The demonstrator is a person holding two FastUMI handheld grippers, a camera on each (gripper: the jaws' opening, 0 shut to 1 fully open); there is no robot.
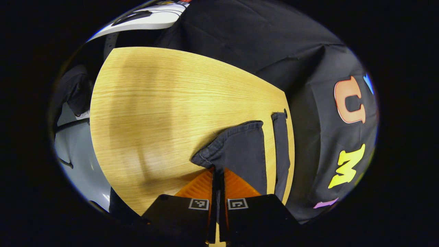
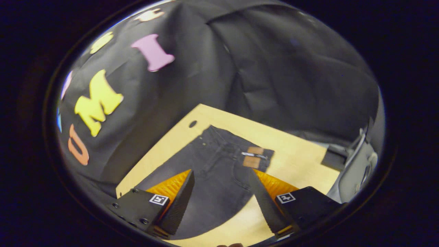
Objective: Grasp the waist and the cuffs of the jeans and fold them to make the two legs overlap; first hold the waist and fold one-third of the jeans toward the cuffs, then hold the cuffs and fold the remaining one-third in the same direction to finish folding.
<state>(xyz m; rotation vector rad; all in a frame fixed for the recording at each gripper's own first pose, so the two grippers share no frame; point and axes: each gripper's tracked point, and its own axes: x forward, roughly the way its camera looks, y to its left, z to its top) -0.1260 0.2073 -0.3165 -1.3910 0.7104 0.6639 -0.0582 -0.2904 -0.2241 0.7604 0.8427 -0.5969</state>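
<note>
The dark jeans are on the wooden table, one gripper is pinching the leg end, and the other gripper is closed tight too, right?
Not quite. In the right gripper view the right gripper is wide open above the jeans, near the waist. The rest holds: the jeans lie on the wooden table, and the left gripper pinches the leg end.

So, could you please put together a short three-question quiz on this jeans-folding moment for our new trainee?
1. True or false: the left gripper is shut on a cuff of the jeans.
2. The right gripper is: A) shut on the waist, B) open above the jeans, C) resting on the table.
3. What sits at the waist? A brown ____.

Key: 1 true; 2 B; 3 patch.
</note>
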